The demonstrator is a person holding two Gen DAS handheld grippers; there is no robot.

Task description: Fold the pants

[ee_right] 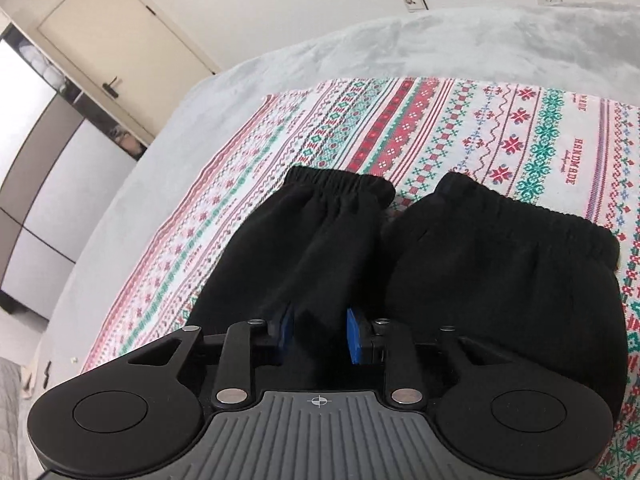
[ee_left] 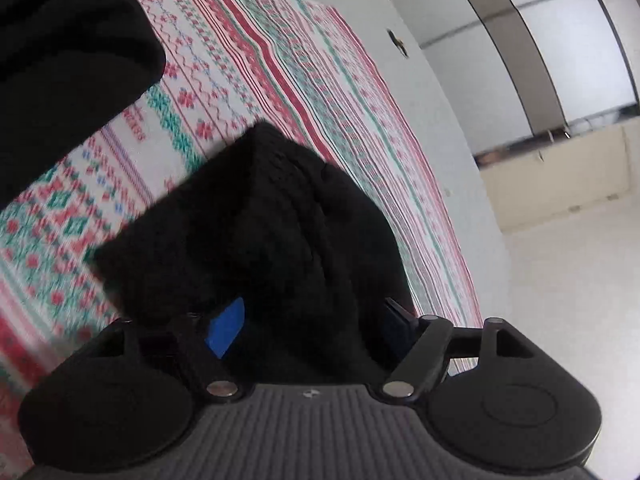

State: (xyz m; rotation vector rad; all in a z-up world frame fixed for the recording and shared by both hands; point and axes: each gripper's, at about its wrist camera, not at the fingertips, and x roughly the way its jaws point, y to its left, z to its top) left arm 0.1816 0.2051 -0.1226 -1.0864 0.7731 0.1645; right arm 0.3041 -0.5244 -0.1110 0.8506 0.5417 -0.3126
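One pair of black pants [ee_right: 320, 240] is showing, its two gathered leg ends lying side by side: one leg end [ee_right: 336, 188] at centre, the other leg end [ee_right: 520, 216] to its right. One patterned cloth [ee_right: 440, 120] is lying under them, over one grey blanket [ee_right: 400, 44]. Two grippers are appearing, one per view: the right gripper [ee_right: 320, 332] and the left gripper [ee_left: 312, 320]. Two wall sockets [ee_right: 414, 0] are showing far off, and one door [ee_right: 112, 40] at far left.

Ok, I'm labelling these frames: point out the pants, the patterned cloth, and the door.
pants [ee_right: 320, 232]: right wrist view, on the left leg below the cuff.
patterned cloth [ee_right: 500, 128]: right wrist view, bare part beyond the cuffs.
door [ee_right: 120, 44]: right wrist view, middle of its panel.
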